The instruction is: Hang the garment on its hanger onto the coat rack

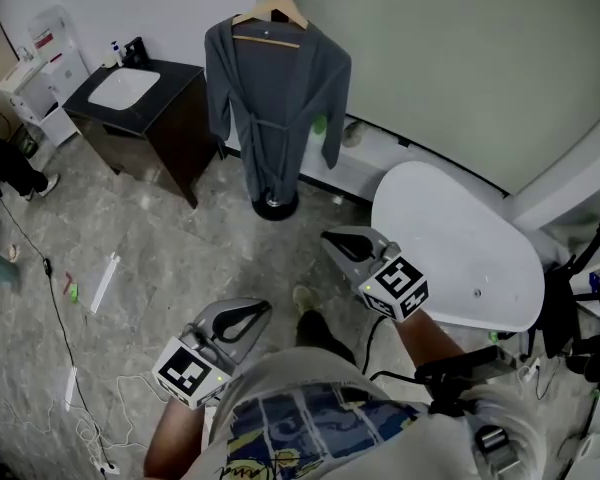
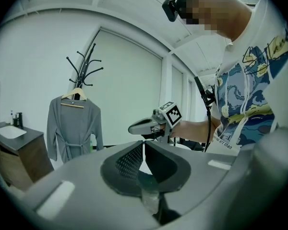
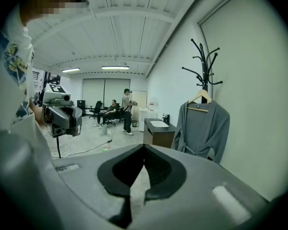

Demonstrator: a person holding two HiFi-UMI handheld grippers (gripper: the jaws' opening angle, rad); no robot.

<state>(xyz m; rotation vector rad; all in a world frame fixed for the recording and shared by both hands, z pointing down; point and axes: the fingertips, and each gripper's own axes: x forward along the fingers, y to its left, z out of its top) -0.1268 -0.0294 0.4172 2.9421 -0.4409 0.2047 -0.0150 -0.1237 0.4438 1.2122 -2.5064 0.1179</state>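
A grey robe [image 1: 276, 98] hangs on a wooden hanger [image 1: 270, 13] from the black coat rack, whose round base [image 1: 276, 206] stands by the far wall. Both grippers are held low near the person's body, well short of the rack. My left gripper [image 1: 258, 311] is shut with nothing between its fingers. My right gripper [image 1: 330, 239] is also shut and empty. The left gripper view has the robe [image 2: 73, 128] under the rack's hooks [image 2: 84, 68] and the right gripper [image 2: 146, 126] beyond the closed jaws. In the right gripper view, the robe [image 3: 201, 128] hangs at right.
A dark cabinet with a white sink [image 1: 140, 103] stands left of the rack. A white oval table [image 1: 460, 243] is at right. Cables [image 1: 50, 298] lie on the stone floor at left. People [image 3: 127, 110] are far back in the room.
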